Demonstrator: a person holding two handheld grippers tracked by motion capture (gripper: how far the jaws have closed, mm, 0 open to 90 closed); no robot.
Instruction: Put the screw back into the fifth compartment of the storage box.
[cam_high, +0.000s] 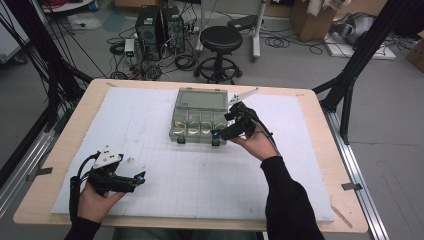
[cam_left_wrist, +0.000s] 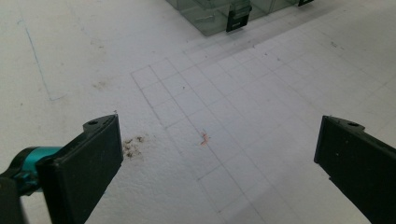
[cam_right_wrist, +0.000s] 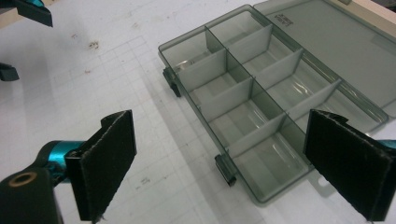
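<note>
open clear box mid-table on white mat, lid laid back. right gripper at its near right corner, jaws wide, holding nothing. left gripper wide too, near left.

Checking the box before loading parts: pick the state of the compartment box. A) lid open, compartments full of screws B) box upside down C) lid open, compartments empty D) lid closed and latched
C: the compartment box has its lid laid back flat, and the divided compartments are bare.

black tongs, teal joints, grey three-cornered plate; black sleeve
</note>
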